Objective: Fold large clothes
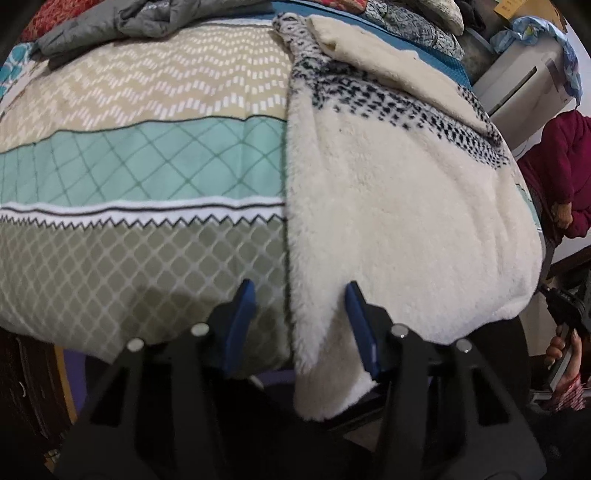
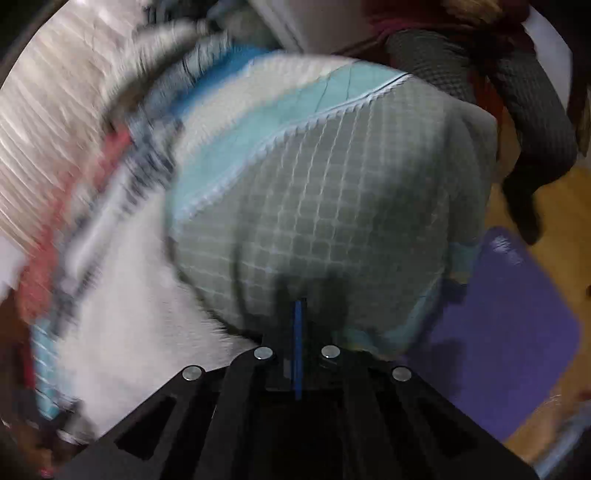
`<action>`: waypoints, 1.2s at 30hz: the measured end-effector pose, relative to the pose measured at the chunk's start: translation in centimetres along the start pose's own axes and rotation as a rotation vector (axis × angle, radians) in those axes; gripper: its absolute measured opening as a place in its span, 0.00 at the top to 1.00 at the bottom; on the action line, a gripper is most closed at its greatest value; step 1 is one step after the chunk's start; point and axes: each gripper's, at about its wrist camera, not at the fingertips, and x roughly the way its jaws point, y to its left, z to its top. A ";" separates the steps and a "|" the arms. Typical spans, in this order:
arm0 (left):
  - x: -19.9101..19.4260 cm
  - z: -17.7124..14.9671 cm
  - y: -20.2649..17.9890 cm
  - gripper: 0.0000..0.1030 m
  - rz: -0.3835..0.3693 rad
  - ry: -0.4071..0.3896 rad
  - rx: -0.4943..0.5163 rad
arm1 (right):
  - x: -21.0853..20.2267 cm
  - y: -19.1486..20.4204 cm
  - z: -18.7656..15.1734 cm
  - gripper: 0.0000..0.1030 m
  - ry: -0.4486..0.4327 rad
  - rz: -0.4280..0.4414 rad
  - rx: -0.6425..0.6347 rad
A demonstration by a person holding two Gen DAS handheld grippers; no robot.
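- A cream fleece garment (image 1: 399,221) with a band of black speckled pattern is seen in the left wrist view, laid flat on the right part of a bed.
- The bed is covered by a patterned bedspread (image 1: 140,162) with beige, teal and grey-green bands.
- The near hem of the garment is draped over the bed's edge, between and just below the fingers of the left gripper (image 1: 299,295).
- The left gripper's fingers are held partly apart; the straight left edge of the garment is located in the gap, and the right finger (image 1: 360,325) is set against the fleece. No pinch on the cloth is shown.
- A folded grey garment (image 1: 147,22) is noted at the far side of the bed, well apart from the fleece.
- At the right edge of the left wrist view, a person's maroon sleeve (image 1: 557,173) is visible, and a hand (image 1: 565,354) is seen lower down on a dark device.
- The right wrist view is heavily blurred.
- The right gripper (image 2: 298,314) is seen with its fingers brought together, only a thin blue line being visible between them; whether any cloth is caught there cannot be told.
- It is pointed at the grey-green checked part of the bedspread (image 2: 332,221), with white fleece (image 2: 147,314) just to its left.
- A purple mat (image 2: 509,332) is seen on the floor at the right.
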 end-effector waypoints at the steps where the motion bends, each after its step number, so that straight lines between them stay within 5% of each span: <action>1: -0.1 -0.2 0.0 0.40 -0.012 0.009 0.000 | -0.7 0.4 -0.1 0.89 -0.022 0.005 -0.028; 3: -0.1 -0.7 -0.1 0.31 -0.042 0.021 -0.002 | -1.4 1.9 -0.6 0.78 -0.035 0.010 -0.117; 6: 0.4 -1.9 -0.2 0.30 -0.037 0.039 0.010 | -1.2 3.9 -1.4 0.37 -0.028 0.049 -0.197; 7: 0.6 -2.0 -0.2 0.30 -0.036 0.041 0.005 | -0.9 4.6 -1.7 0.34 -0.029 0.057 -0.220; 11: 0.4 -2.3 -0.1 0.36 -0.028 0.022 -0.017 | 1.4 7.0 -2.2 0.34 0.028 0.054 -0.278; 12: 0.4 -2.4 0.0 0.49 -0.004 0.021 -0.021 | 2.2 7.4 -2.0 0.46 0.061 0.062 -0.281; 13: 0.3 -2.4 0.2 0.62 0.036 0.021 -0.024 | 2.7 7.6 -2.2 0.90 0.092 0.074 -0.278; 14: 0.3 -2.2 0.4 0.67 0.037 0.024 -0.030 | 2.7 7.6 -2.1 0.89 0.110 0.072 -0.263; 15: 0.0 -2.1 0.7 0.84 0.015 0.025 -0.039 | 2.0 7.7 -2.3 0.89 0.092 0.059 -0.259; 16: -0.4 -2.1 1.0 0.91 -0.016 0.026 -0.051 | 1.0 7.7 -2.5 0.89 0.071 0.024 -0.271; 18: -0.5 -2.1 1.2 0.91 -0.026 0.028 -0.057 | 0.3 5.9 -3.0 0.89 0.083 -0.024 -0.241; 20: -0.2 -2.3 1.0 0.91 -0.012 0.033 -0.044 | 1.2 4.0 -3.5 0.89 0.152 0.020 -0.163; 23: 0.0 -2.2 0.5 0.91 0.009 0.036 -0.037 | 0.4 5.6 -4.0 0.87 0.098 0.012 -0.221; 27: -0.3 -2.3 -0.4 0.77 0.069 0.034 0.010 | -0.3 7.3 -3.8 0.75 0.044 -0.034 -0.280; 31: -0.4 -2.8 -1.1 0.64 0.136 0.036 0.036 | -1.7 6.9 -3.2 0.50 -0.022 -0.016 -0.249; 36: -0.2 -3.2 -2.0 0.60 0.195 0.044 0.073 | -1.1 7.0 -2.5 0.46 0.002 0.002 -0.242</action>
